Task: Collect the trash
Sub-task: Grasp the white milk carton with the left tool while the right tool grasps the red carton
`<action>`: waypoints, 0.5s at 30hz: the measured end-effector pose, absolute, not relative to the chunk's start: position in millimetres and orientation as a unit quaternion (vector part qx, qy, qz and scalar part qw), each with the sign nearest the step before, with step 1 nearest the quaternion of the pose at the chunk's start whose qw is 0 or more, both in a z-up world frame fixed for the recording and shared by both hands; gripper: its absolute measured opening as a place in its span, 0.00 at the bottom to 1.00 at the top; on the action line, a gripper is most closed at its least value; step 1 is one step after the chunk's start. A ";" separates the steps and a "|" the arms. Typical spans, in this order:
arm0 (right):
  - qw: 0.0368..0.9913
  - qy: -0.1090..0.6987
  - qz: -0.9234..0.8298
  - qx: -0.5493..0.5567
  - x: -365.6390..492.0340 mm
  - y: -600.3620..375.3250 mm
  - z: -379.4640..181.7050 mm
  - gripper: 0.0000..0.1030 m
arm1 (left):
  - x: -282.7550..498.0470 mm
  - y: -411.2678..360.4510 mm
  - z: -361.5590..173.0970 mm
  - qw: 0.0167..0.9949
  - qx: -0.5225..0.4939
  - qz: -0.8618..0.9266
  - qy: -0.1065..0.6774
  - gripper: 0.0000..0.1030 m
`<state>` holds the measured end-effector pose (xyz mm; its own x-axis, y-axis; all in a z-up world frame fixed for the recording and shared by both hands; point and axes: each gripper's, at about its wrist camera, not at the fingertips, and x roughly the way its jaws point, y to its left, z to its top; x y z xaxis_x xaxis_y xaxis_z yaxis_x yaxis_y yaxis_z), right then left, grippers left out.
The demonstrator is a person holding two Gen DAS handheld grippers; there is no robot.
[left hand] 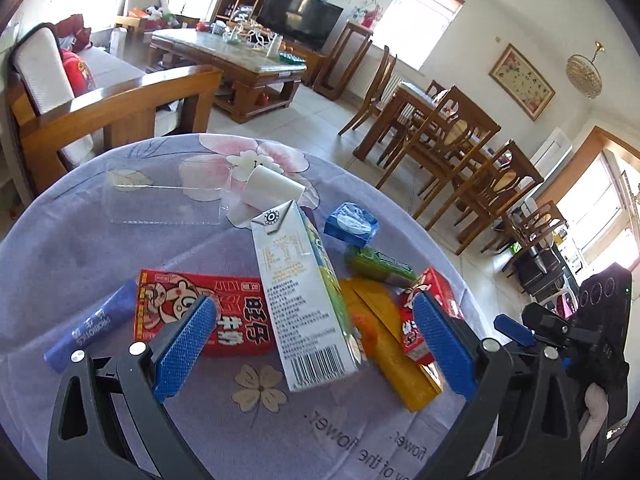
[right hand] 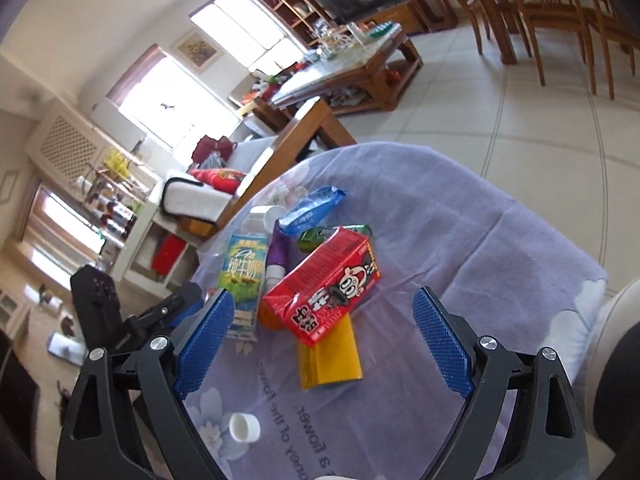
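Observation:
Trash lies in a pile on a round table with a lilac cloth point(left hand: 120, 240). A white milk carton point(left hand: 304, 300) lies between the open fingers of my left gripper point(left hand: 316, 344). Around it are a flat red pack point(left hand: 188, 316), a yellow packet point(left hand: 392, 348), a small red carton point(left hand: 424, 312), a green wrapper point(left hand: 376, 264), a blue wrapper point(left hand: 352, 224), a white cup point(left hand: 274, 190) and a blue tube point(left hand: 92, 324). My right gripper point(right hand: 324, 340) is open above the red carton point(right hand: 324, 284) and yellow packet point(right hand: 328, 360). A white cap point(right hand: 244, 427) lies near it.
A clear plastic tray point(left hand: 164, 200) sits at the table's far left. A wooden sofa point(left hand: 120, 108) stands just behind the table. A coffee table point(left hand: 228, 60) and dining chairs point(left hand: 452, 148) are farther off. The table's edge curves close on the right point(right hand: 560, 248).

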<state>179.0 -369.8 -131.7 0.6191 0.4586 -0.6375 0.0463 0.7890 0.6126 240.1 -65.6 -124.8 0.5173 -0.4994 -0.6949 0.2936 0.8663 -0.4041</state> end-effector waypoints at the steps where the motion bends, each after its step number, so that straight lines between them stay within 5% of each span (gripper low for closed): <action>1: 0.841 0.431 0.120 0.305 189.2 -365.9 -136.9 0.87 | 244.8 -62.8 -129.0 0.860 -0.117 -0.227 0.442 0.95; 15: 0.809 0.503 0.124 0.280 239.7 -334.5 -170.3 0.87 | 269.5 -64.3 -140.1 0.846 -0.108 -0.238 0.466 0.94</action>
